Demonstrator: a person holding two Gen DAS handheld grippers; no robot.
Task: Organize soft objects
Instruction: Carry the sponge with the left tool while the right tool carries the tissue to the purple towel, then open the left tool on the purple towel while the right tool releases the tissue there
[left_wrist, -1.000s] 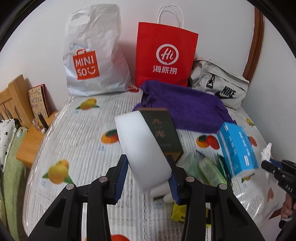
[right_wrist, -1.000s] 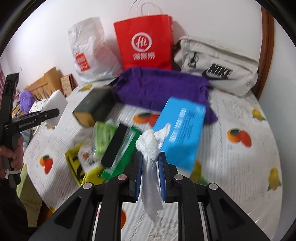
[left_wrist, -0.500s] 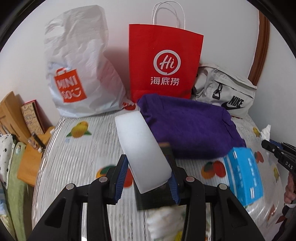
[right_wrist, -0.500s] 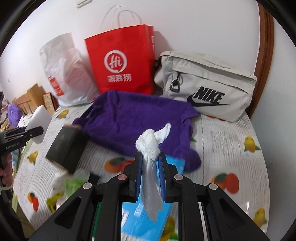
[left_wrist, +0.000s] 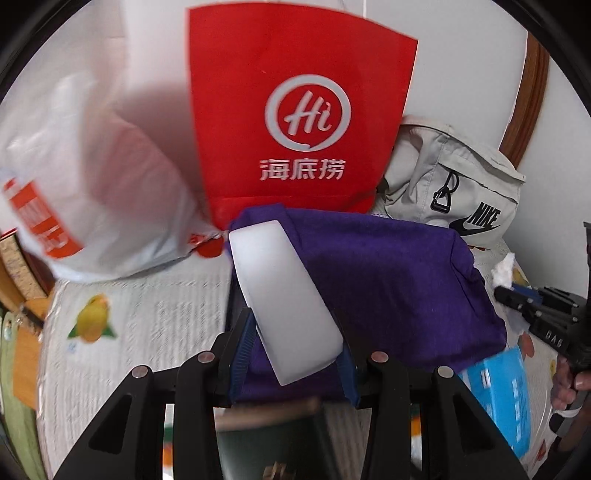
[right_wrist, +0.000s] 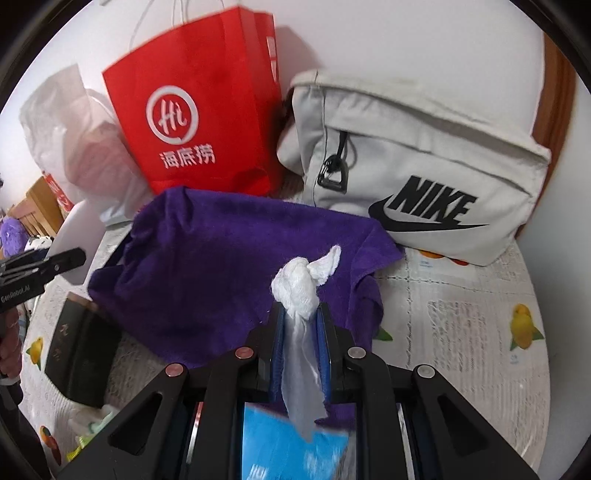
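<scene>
My left gripper (left_wrist: 293, 354) is shut on a white foam block (left_wrist: 280, 295) that sticks up between its blue pads, above the near edge of a purple towel (left_wrist: 391, 280). The right gripper (right_wrist: 300, 325) is shut on a crumpled white tissue (right_wrist: 301, 284), also over the purple towel (right_wrist: 207, 273). Behind the towel stand a red paper bag (left_wrist: 299, 118), a white plastic bag (left_wrist: 96, 192) and a grey Nike bag (right_wrist: 417, 166). The red paper bag (right_wrist: 199, 110) is in the right wrist view too. The right gripper with its tissue shows at the right edge of the left wrist view.
A fruit-print tablecloth (right_wrist: 461, 325) covers the table. A dark box (right_wrist: 79, 354) lies left of the towel, a blue tissue pack (left_wrist: 506, 398) near the front. Wooden furniture (left_wrist: 22, 280) stands at the left edge, a wall close behind the bags. A hand (left_wrist: 569, 384) holds the right gripper.
Both grippers have moved forward over the table toward the bags, which look much larger now. The towel has come under them. The foam block and the tissue stay gripped.
</scene>
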